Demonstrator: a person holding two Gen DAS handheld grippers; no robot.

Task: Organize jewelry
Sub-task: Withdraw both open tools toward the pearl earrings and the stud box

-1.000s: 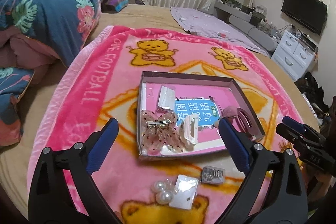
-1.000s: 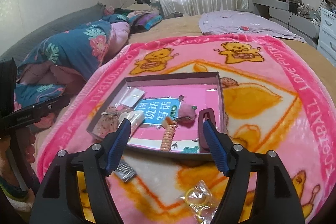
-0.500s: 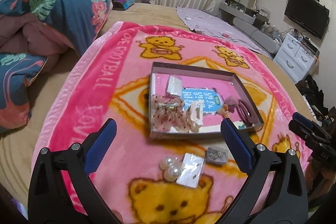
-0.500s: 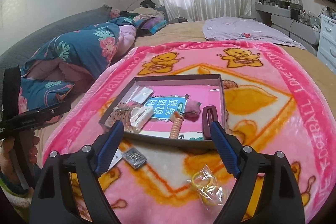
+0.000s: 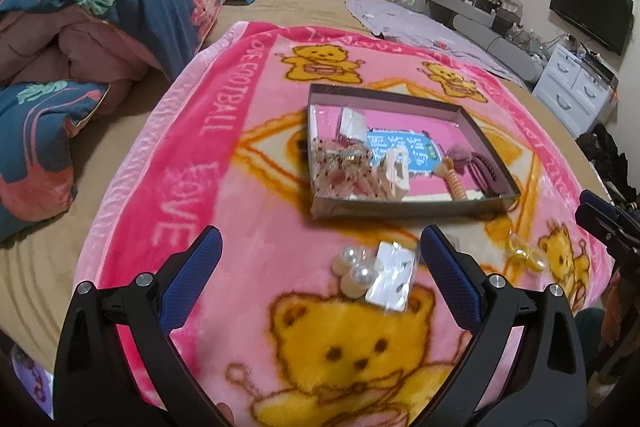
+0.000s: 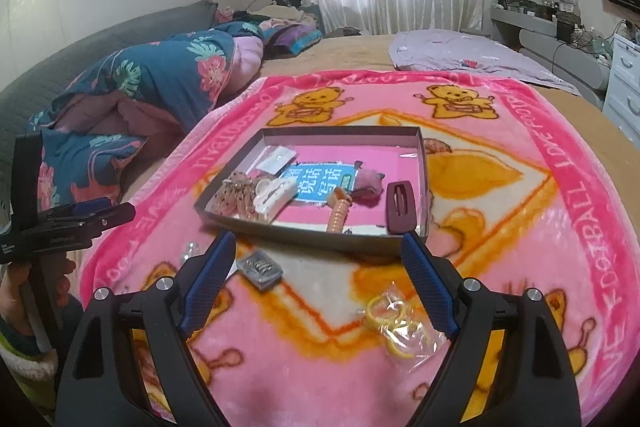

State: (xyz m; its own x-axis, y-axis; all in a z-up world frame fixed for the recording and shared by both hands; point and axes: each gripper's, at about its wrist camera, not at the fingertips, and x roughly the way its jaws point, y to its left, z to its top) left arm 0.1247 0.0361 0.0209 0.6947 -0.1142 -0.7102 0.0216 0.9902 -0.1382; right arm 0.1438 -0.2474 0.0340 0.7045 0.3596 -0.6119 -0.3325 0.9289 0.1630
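A shallow grey box on the pink blanket holds a dotted bow clip, a white claw clip, an orange spiral tie, a maroon clip and a small bag. Outside it lie pearl earrings on a card, a small silver packet and yellow rings in a clear bag. My left gripper is open and empty above the pearl earrings. My right gripper is open and empty, near the box's front wall.
The pink bear blanket covers a bed. A folded blue floral quilt lies at the left. A purple sheet lies at the back. White drawers and a TV stand at the right.
Both grippers have pulled back from the box and lifted. The pearl earrings, silver packet and bagged yellow rings now sit between or near the fingers. Nothing was grasped.
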